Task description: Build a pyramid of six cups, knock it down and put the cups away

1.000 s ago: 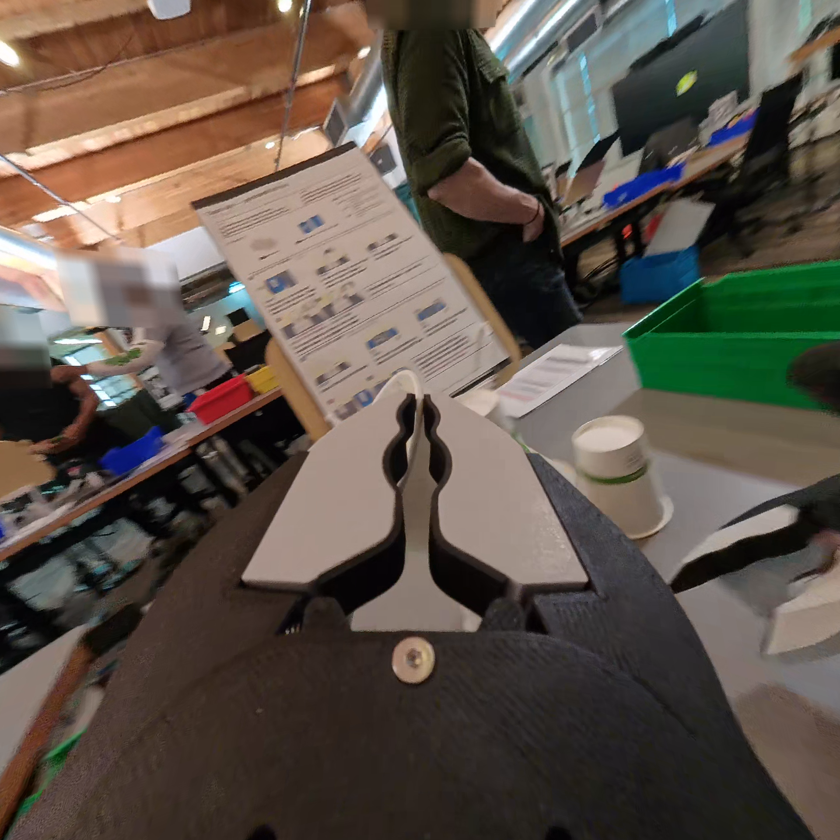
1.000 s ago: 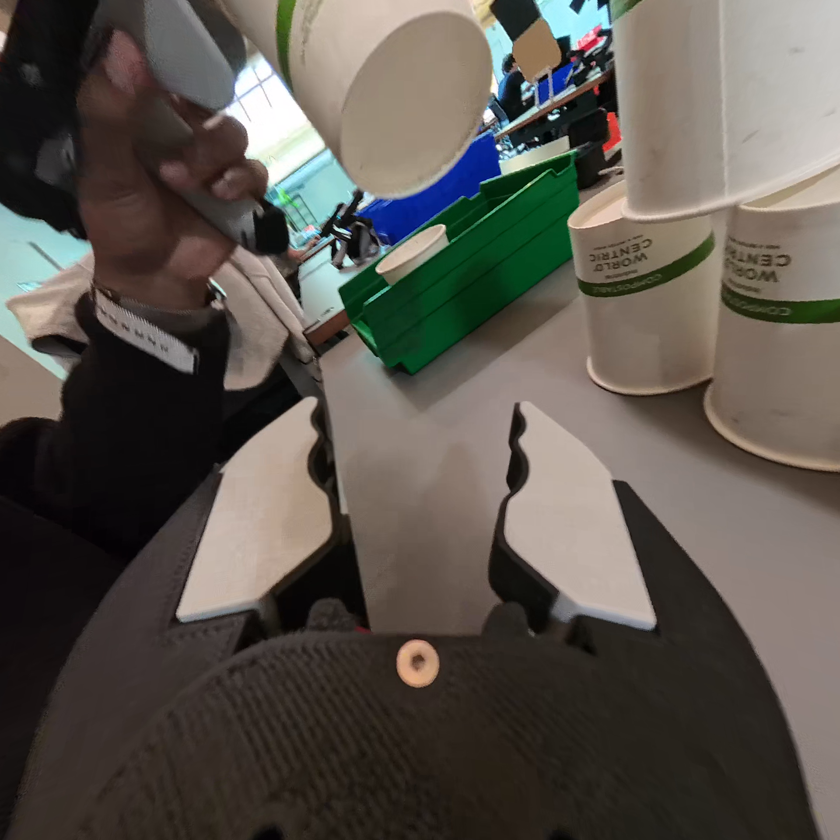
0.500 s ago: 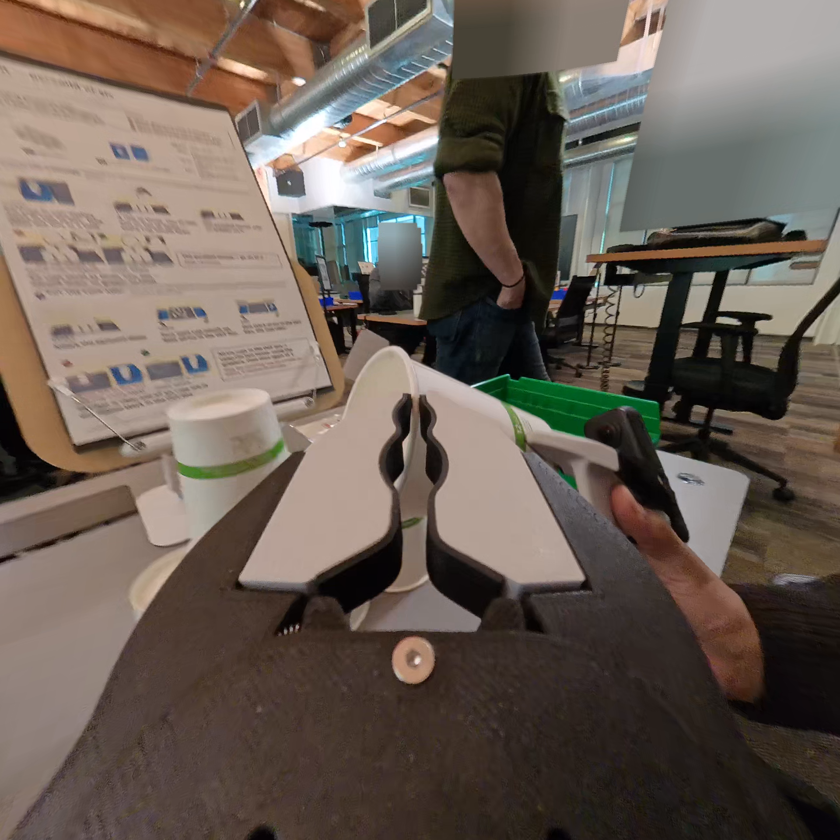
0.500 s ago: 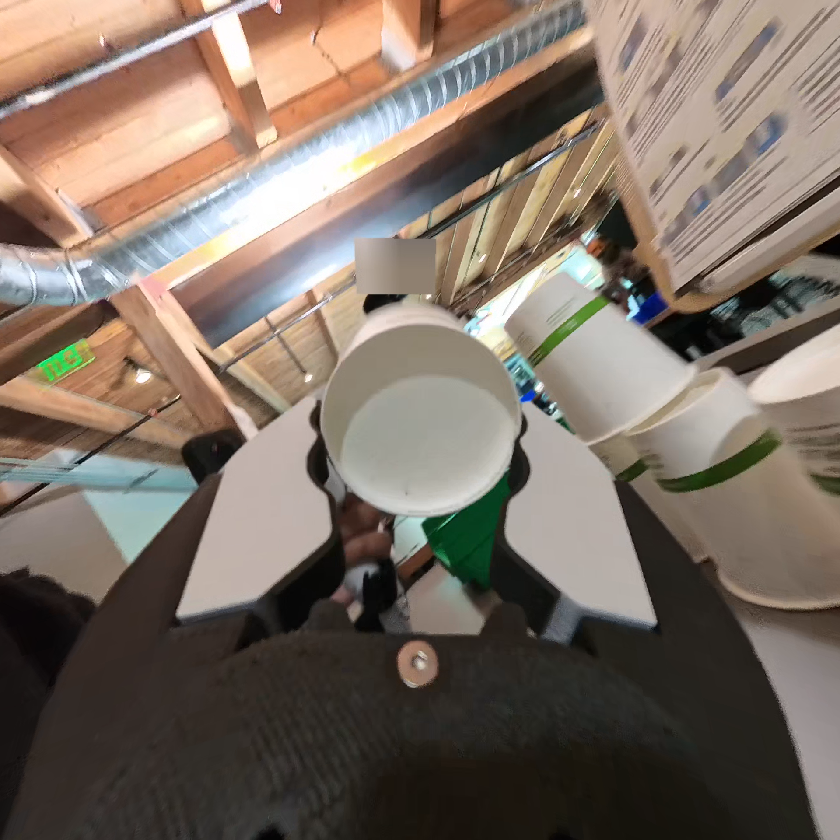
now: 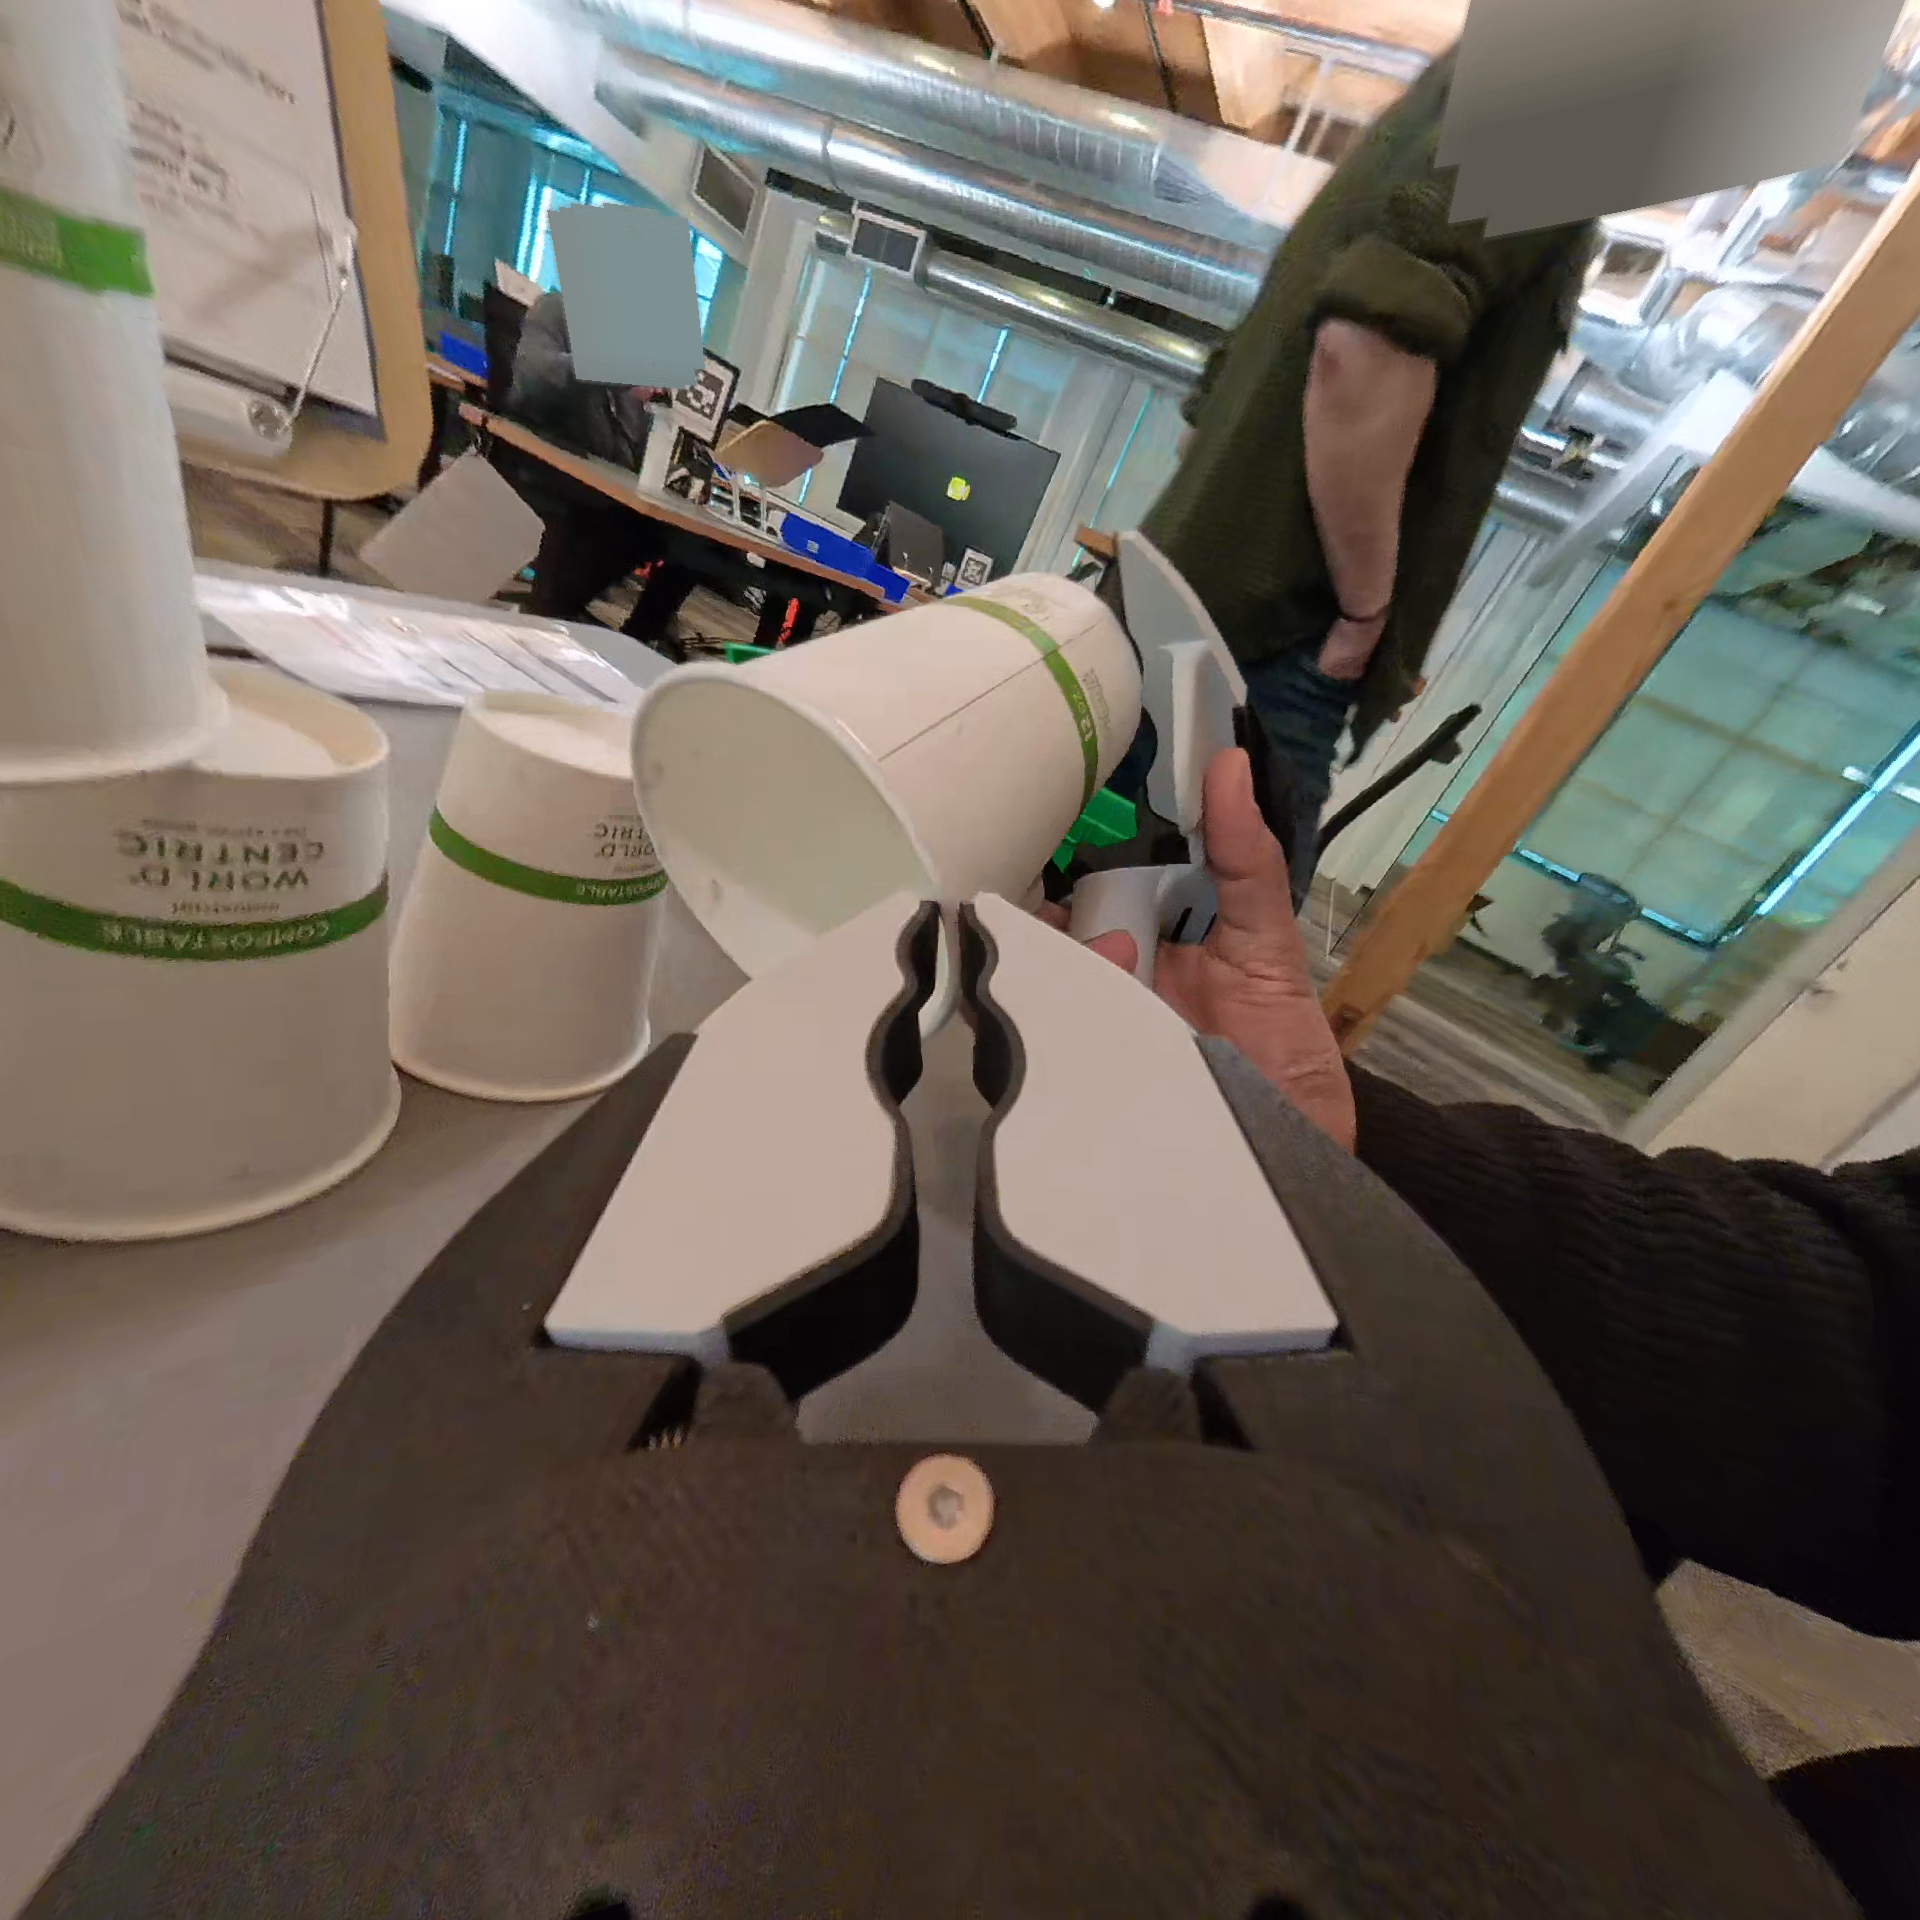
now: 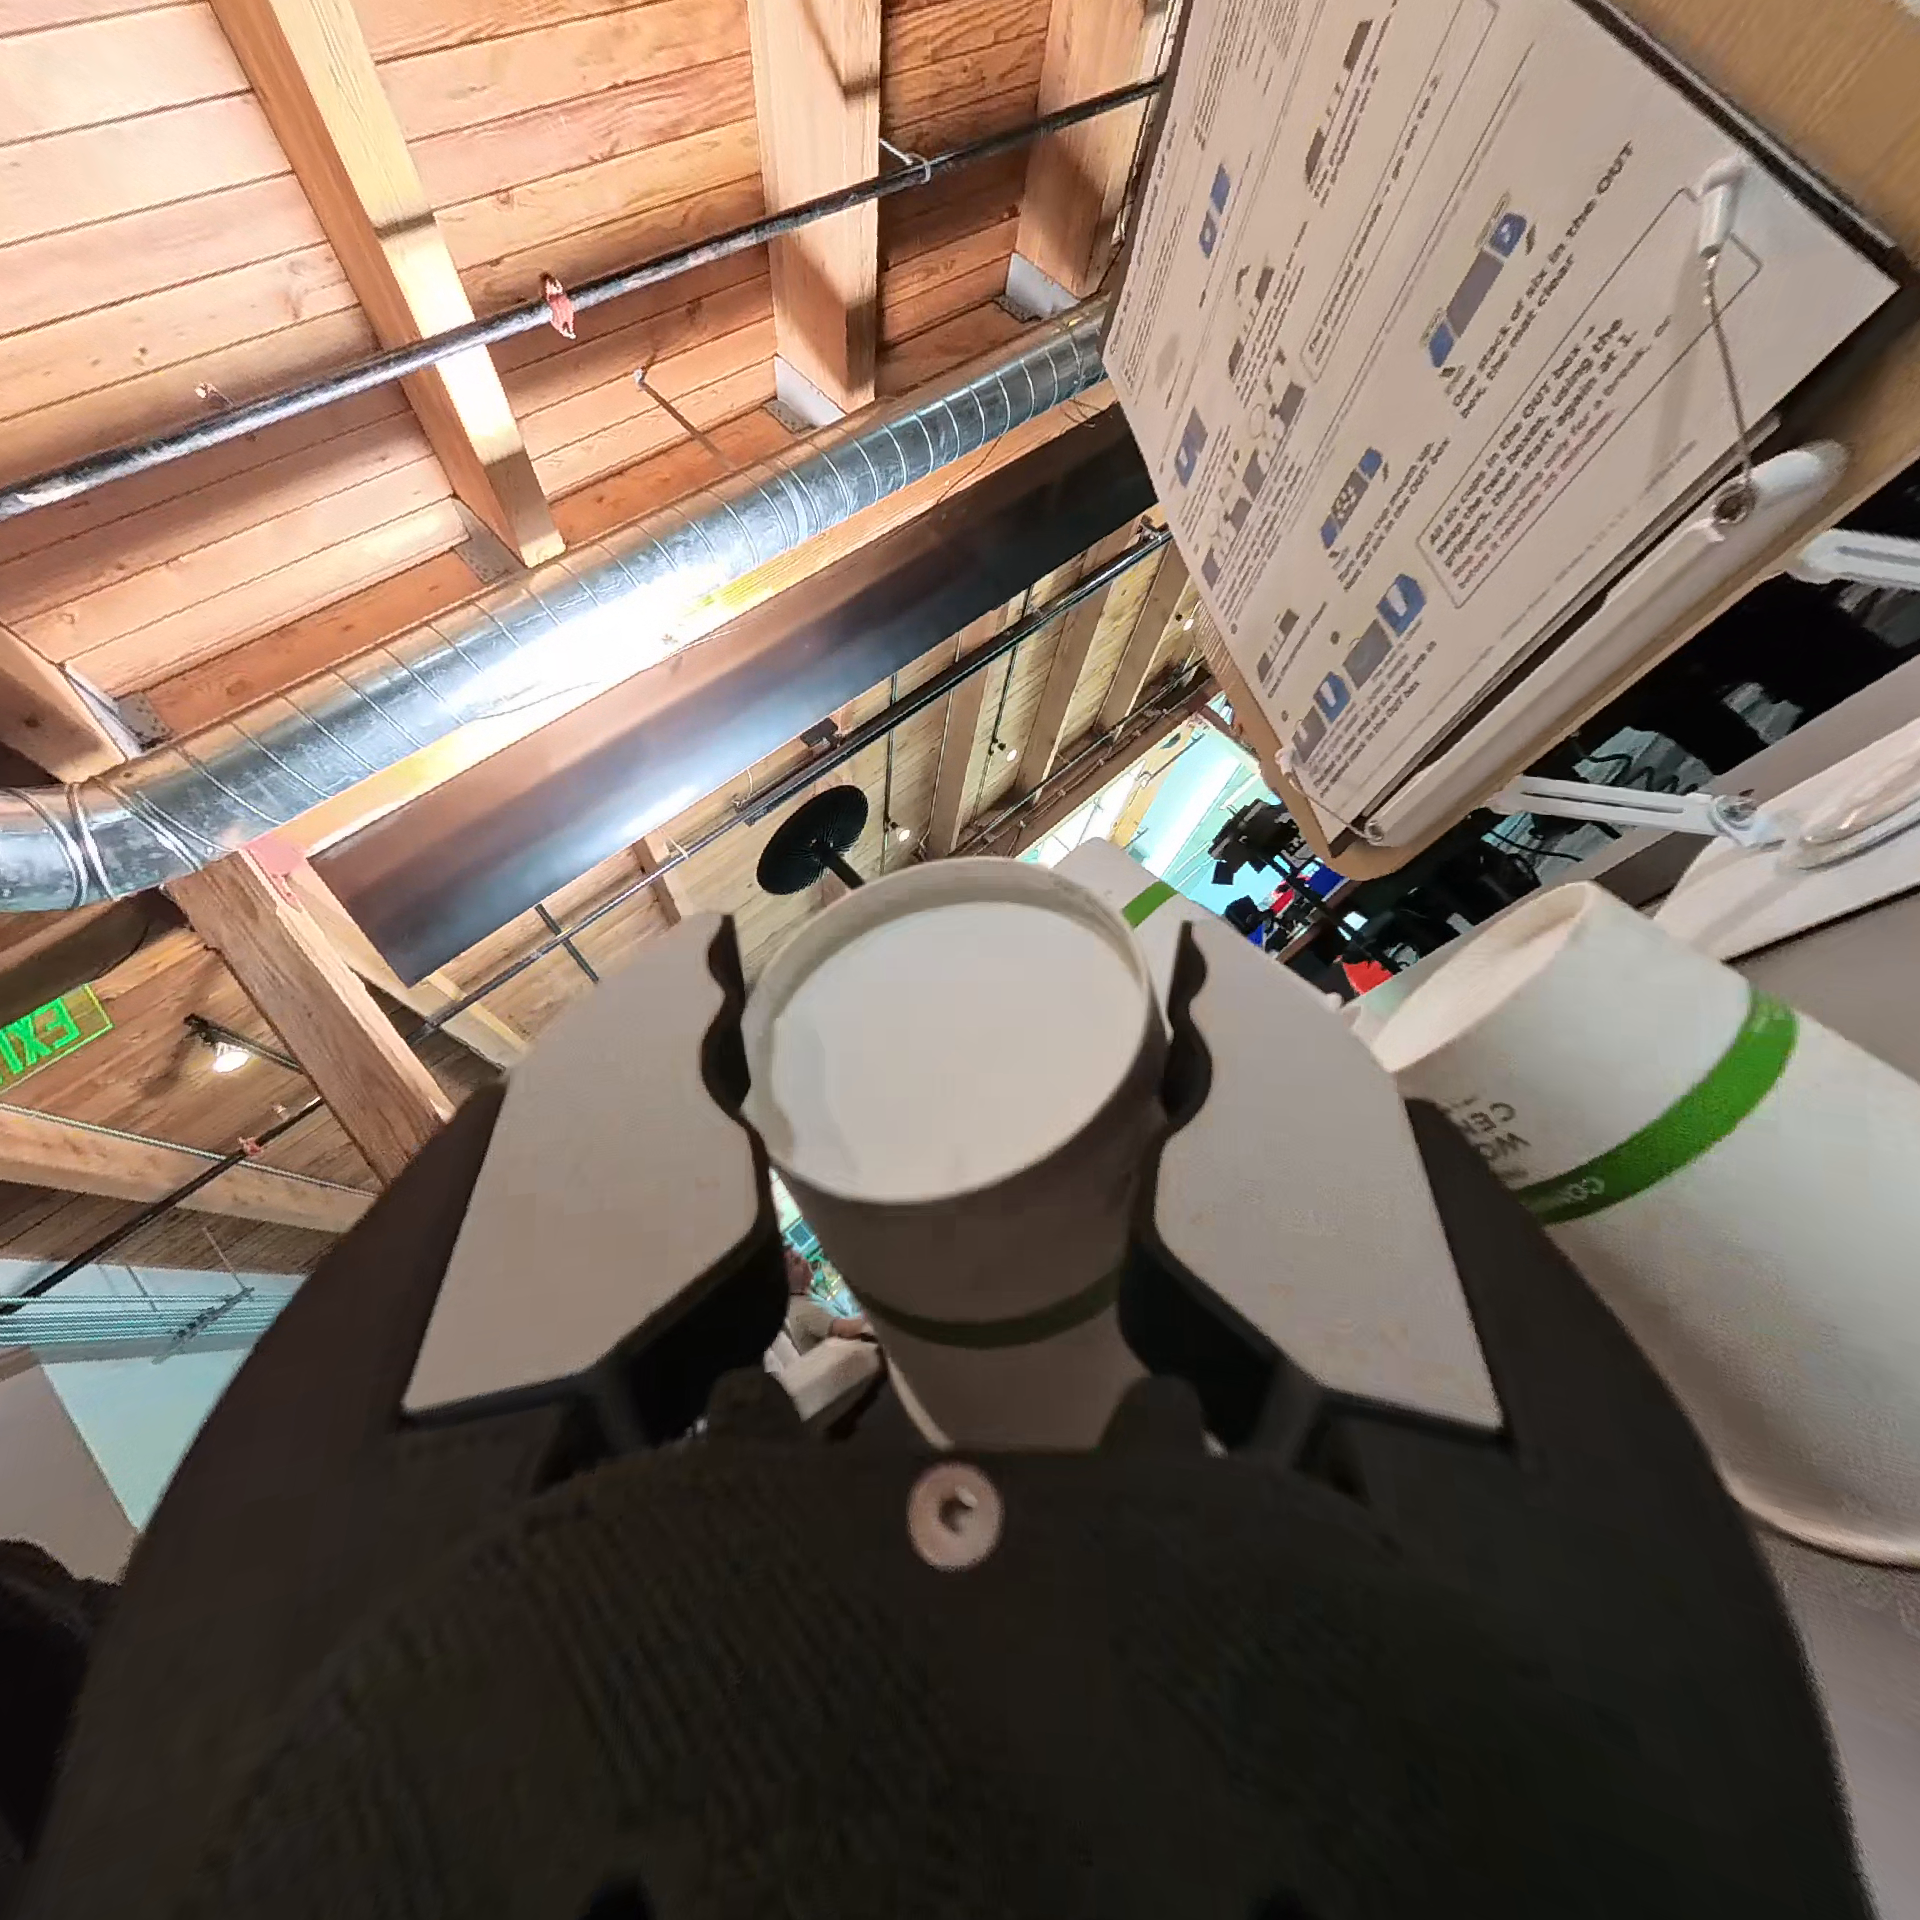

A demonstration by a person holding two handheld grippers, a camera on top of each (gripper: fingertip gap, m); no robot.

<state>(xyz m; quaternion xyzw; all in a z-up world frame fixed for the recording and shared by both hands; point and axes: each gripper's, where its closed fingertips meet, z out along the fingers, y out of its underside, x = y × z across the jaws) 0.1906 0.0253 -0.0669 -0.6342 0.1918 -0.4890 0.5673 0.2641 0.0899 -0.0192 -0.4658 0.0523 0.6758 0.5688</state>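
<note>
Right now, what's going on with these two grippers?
One paper cup is held between both handheld grippers. The left gripper pinches its rim; the right gripper clamps its base end, with a hand on that gripper's handle. The cup lies tilted in the air above a grey table, beside upside-down cups, one pair stacked.

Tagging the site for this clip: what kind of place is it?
Most likely an open-plan lab or workshop office. Desks with a monitor and blue bins stand behind the table, and the timber ceiling carries a bare metal duct. A printed instruction board stands over paper cups.
</note>
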